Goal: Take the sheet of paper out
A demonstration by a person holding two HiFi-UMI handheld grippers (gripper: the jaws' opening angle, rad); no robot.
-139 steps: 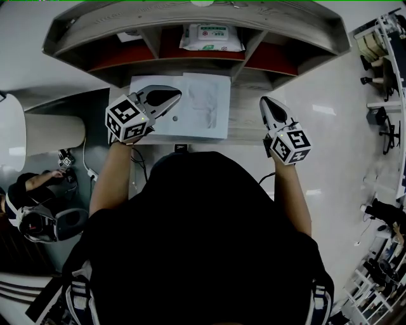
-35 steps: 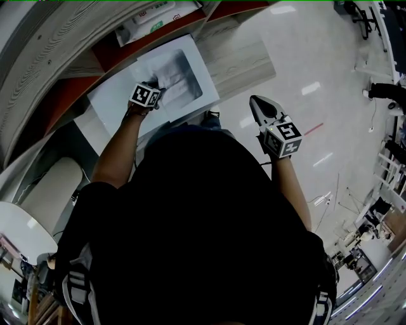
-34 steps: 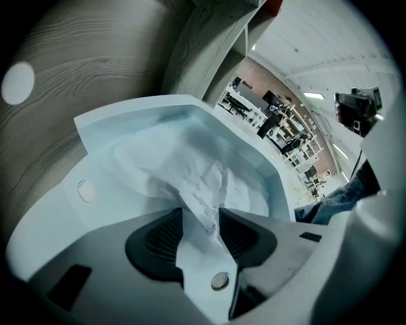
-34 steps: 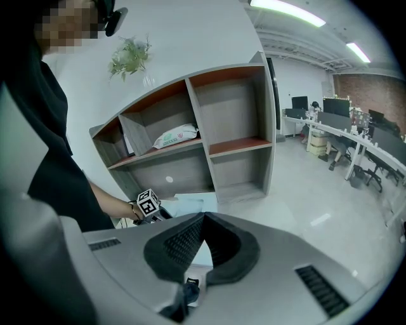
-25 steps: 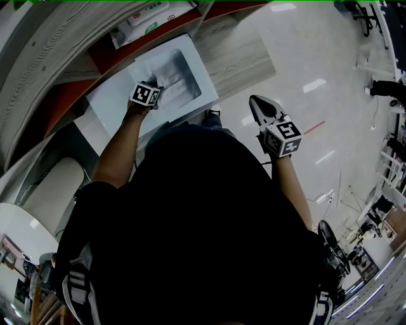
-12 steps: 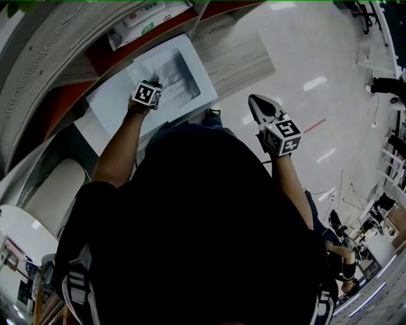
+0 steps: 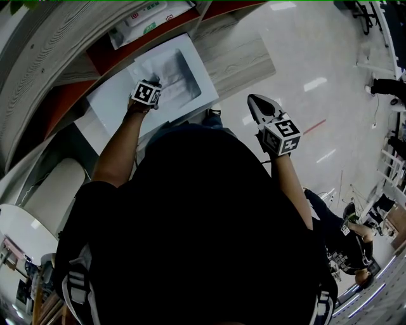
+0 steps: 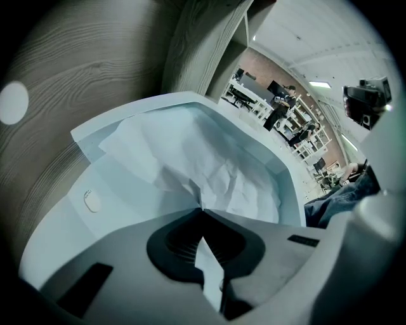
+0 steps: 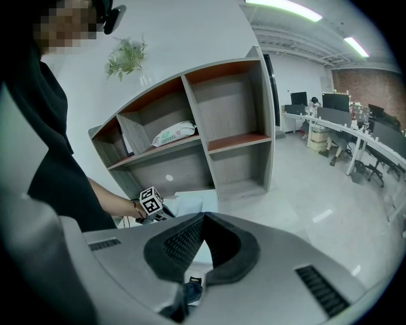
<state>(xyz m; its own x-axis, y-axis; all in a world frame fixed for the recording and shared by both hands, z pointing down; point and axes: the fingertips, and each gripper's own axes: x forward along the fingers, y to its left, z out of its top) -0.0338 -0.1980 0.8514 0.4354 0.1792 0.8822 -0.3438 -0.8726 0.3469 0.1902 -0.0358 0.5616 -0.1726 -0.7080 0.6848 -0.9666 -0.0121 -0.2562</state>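
Observation:
A crumpled white sheet of paper lies in the hollow of a white tray-like box. My left gripper points steeply down into that hollow. Its jaws have just been closing and now pinch a raised fold of the sheet, with a strip of paper showing between the pads. In the head view the left gripper sits over the paper in the box. My right gripper hangs apart to the right over the floor, its jaws together and empty.
A curved wooden shelf unit stands behind the box, with a pack of wipes on one shelf. A wood-grain desk top carries the box. A person crouches on the floor at the lower right.
Since the oldest frame my left gripper has gone down into the box onto the paper. Over the last second both hands have kept still; a person has come into view at the lower right.

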